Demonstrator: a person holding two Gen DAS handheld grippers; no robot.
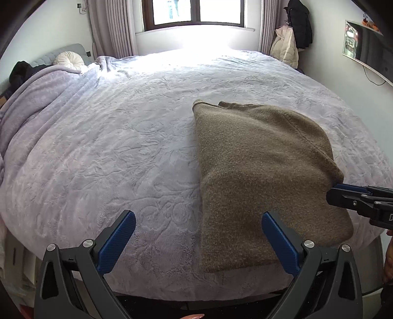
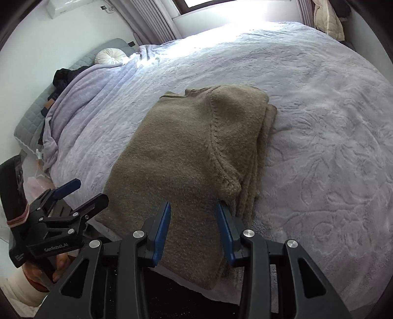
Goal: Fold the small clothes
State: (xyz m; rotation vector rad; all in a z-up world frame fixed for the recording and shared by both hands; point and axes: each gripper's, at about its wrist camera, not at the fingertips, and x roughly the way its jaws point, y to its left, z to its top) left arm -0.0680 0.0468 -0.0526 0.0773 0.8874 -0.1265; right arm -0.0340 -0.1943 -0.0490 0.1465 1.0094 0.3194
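A brown knitted sweater (image 1: 258,171) lies folded in a long stack on the lilac bedspread (image 1: 122,147), with its near end at the bed's front edge. My left gripper (image 1: 198,217) is open wide just above that edge; its right finger (image 1: 277,240) is over the sweater's near end and nothing is between the pads. In the right wrist view, my right gripper (image 2: 193,206) hovers over the sweater (image 2: 191,147) near the folded sleeve edge. Its jaws stand partly apart, and the cloth below lies flat and unpinched. The left gripper (image 2: 84,192) shows at lower left, beside the sweater's near corner.
A round white cushion (image 1: 70,60) and dark clothes (image 1: 23,72) lie at the grey headboard on the left. A window with curtains (image 1: 196,14) is beyond the bed; jackets (image 1: 292,36) hang at the far right, near a wall screen (image 1: 363,46).
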